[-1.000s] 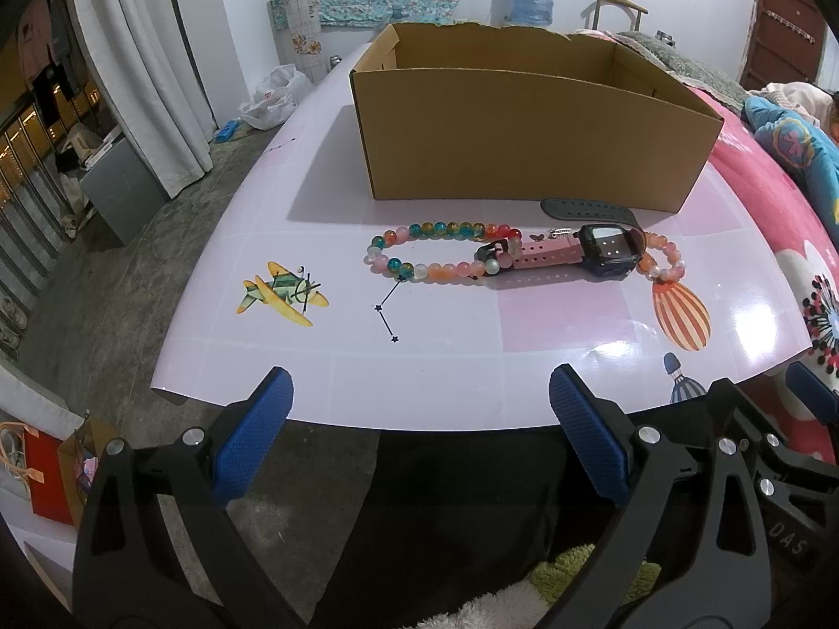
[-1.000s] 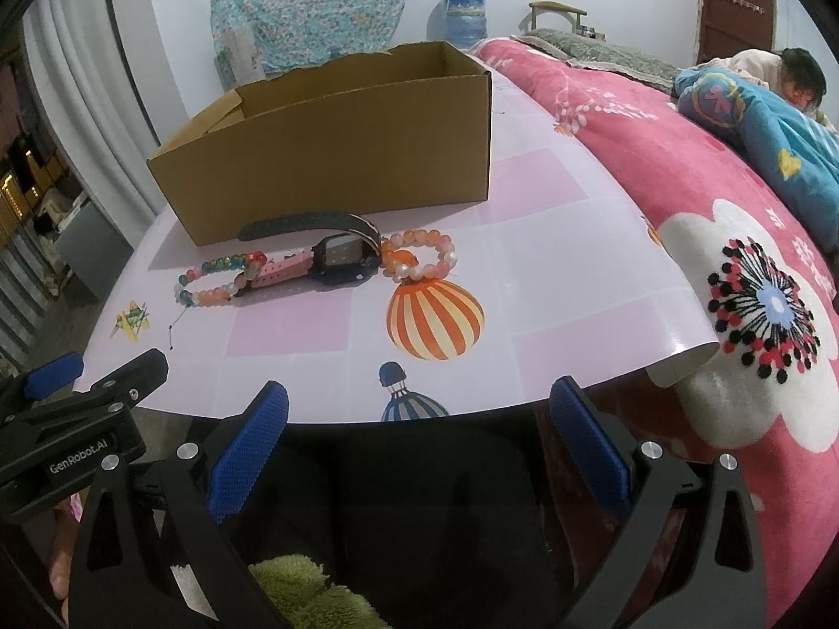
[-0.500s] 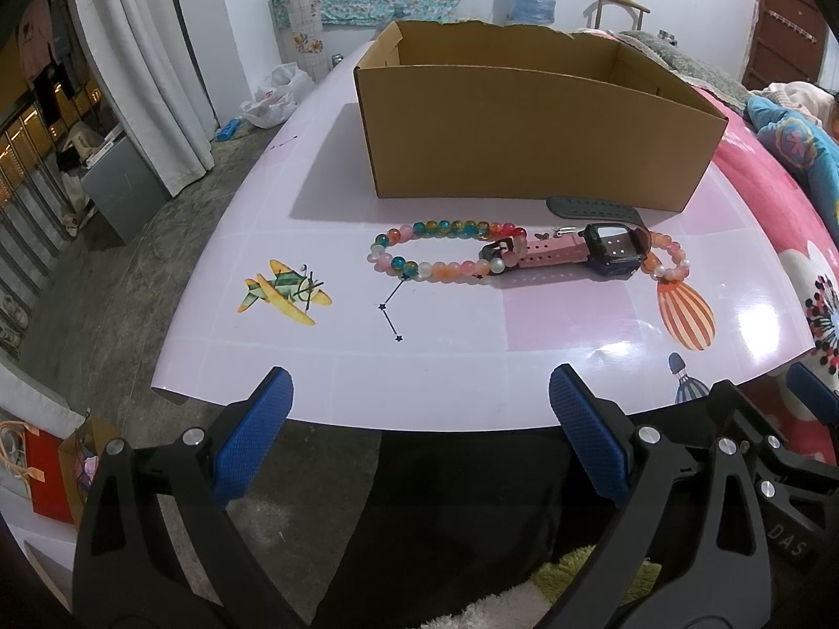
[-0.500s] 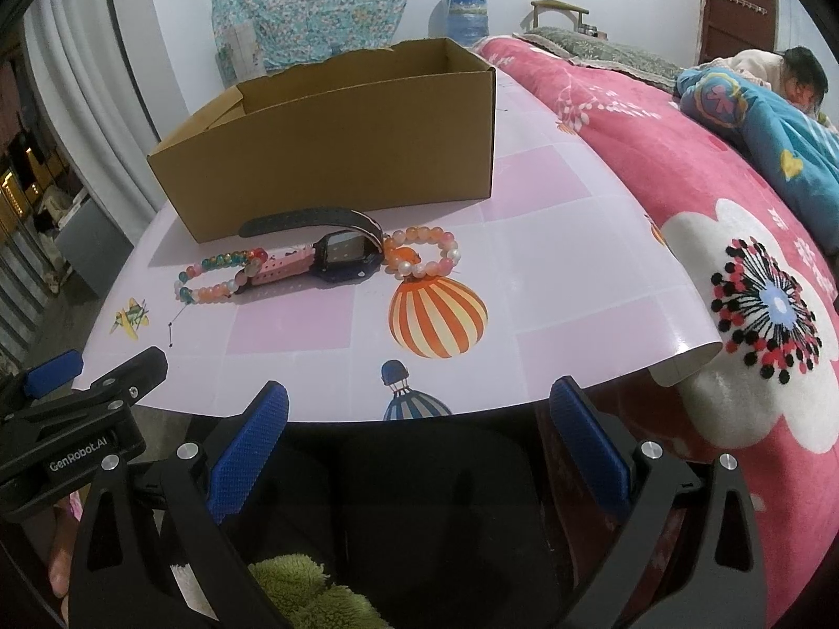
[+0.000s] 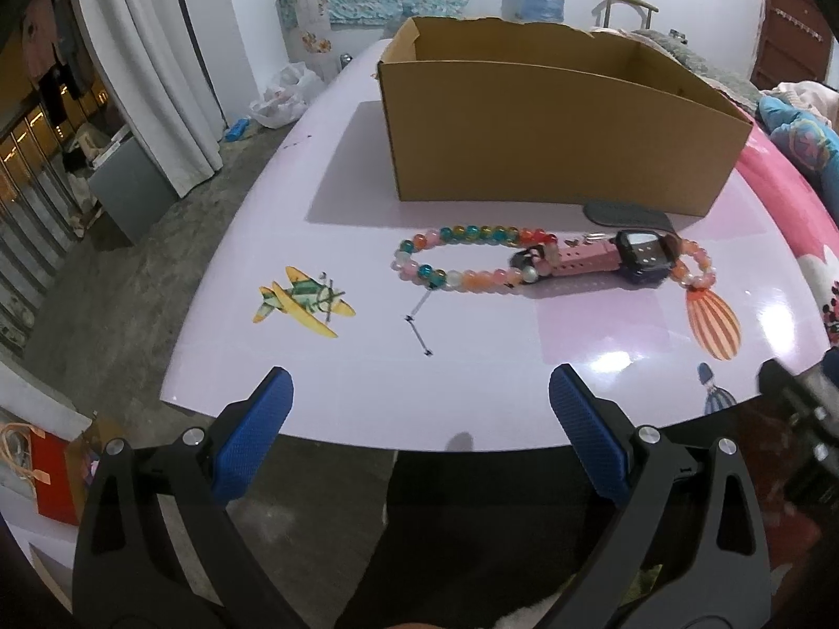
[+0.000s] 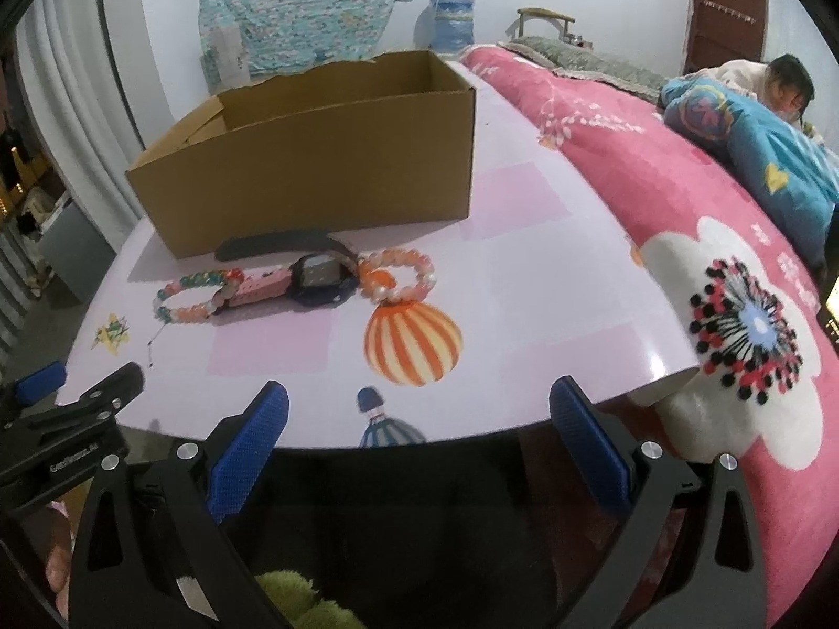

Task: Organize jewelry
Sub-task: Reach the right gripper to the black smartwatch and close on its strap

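My left gripper (image 5: 419,419) hangs released over the near edge of the bench (image 5: 367,393), its two blue-padded fingers (image 5: 251,440) spread wide with nothing between them. My right gripper (image 6: 419,424) is likewise released and empty, poised at the same near edge further to the right, and from its camera I see the left gripper's black body at the lower left. Beyond both, the jewelry lies in a row across the middle of the pale pink bench. On the left is a multicoloured bead bracelet (image 5: 456,259) with pink, orange, teal and yellow beads, lying flat as a long loop. Its right end touches a pink-strapped watch (image 5: 592,259) with a dark square face. To the right of the watch face sits a smaller peach and white bead bracelet (image 6: 398,275), touching it. A dark grey strap (image 5: 626,215) lies just behind the watch, against the front wall of an open cardboard box (image 5: 550,141), which stands upright behind the jewelry. The bench surface carries printed pictures: a yellow airplane (image 5: 301,301) to the left and an orange striped balloon (image 6: 411,340) just in front of the smaller bracelet. To the right of the bench is a bed with a pink flowered blanket (image 6: 681,209).
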The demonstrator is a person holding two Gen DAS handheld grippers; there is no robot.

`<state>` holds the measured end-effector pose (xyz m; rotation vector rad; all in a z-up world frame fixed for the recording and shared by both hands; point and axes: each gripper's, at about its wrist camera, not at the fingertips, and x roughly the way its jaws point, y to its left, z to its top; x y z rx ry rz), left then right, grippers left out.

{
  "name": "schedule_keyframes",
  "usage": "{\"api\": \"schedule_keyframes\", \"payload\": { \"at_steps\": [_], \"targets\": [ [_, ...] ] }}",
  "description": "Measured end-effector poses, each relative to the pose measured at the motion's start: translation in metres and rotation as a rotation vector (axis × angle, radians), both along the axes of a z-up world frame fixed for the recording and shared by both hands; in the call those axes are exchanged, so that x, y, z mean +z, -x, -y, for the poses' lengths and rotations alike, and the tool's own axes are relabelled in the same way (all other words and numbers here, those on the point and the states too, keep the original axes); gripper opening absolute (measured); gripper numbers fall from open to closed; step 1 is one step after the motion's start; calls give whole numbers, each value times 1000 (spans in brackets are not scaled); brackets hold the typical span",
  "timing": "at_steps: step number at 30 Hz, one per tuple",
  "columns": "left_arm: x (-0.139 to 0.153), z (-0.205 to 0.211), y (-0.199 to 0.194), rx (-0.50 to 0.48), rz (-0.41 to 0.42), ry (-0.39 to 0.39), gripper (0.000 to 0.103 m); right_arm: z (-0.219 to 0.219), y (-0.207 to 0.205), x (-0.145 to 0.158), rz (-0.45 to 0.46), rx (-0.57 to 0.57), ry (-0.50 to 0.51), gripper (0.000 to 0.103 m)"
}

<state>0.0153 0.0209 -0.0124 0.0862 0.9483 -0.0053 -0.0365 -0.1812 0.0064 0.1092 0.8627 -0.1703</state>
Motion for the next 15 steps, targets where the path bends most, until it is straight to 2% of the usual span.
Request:
{"api": "schedule_keyframes", "payload": {
  "at_steps": [4,10,13,15],
  "targets": [
    [-4,-15,-10,9,-16,3,95,3,-5,5,28,13,0,97],
    [-9,-37,-31,-29,-42,23,95,-6,-19,10,59,108,-147,97],
    [-10,-46,-41,-99,-24,72,95,-17,-33,8,46,164,-228,95],
    [-5,-55,-43,-137,41,148,95,-28,-45,5,28,217,-281,88]
  ]
}}
